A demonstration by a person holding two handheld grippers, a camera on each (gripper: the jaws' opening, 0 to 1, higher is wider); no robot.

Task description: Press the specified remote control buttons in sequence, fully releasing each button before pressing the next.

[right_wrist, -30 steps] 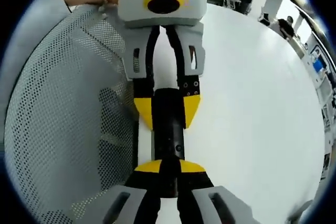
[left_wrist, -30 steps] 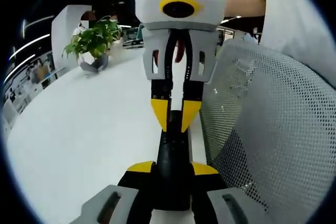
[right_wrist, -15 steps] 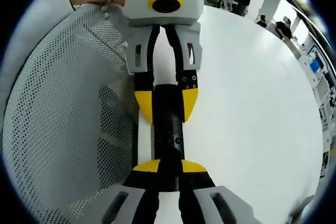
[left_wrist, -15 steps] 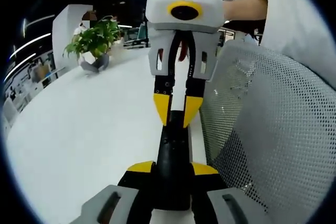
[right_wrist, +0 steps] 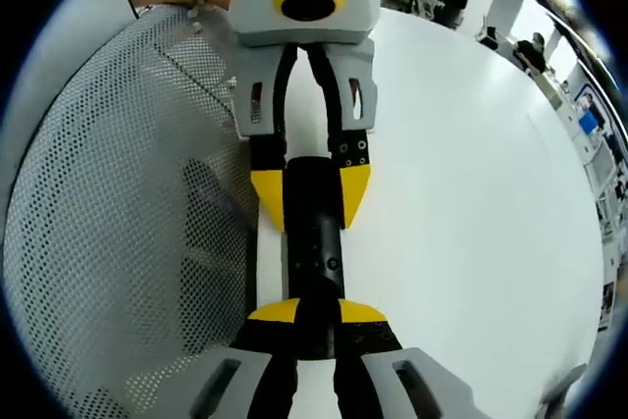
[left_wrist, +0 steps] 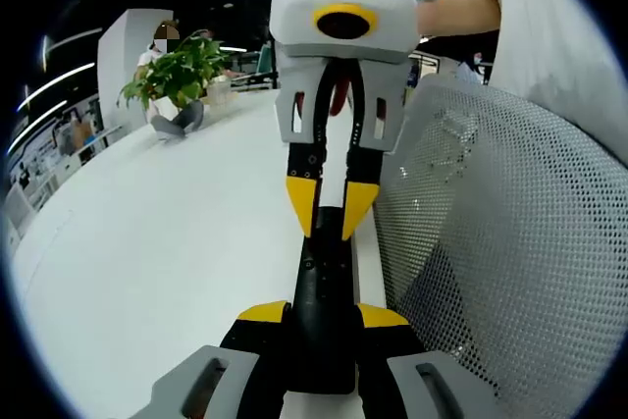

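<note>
The white bench (left_wrist: 147,272) is carrying everything, with a mesh chair back (left_wrist: 510,272) pressing against its near edge and a potted plant (left_wrist: 177,80) sitting toward the far corner. The black remote (left_wrist: 324,311) is lying along the near edge, just beside the chair, and both tools are meeting over it from opposite ends. The left tool (left_wrist: 324,313) is gripping one end between its yellow tips; the right tool (right_wrist: 312,309) is clamping the other end in the same way. In the left gripper view the right tool is showing nose-on; in the right gripper view the left tool (right_wrist: 312,205) is doing likewise. The buttons are too dark to make out, so the wrong key being pressed is the main risk. A push could also be tipping the remote off the edge, or the jaws could be holding a button down and blocking a full release.
</note>
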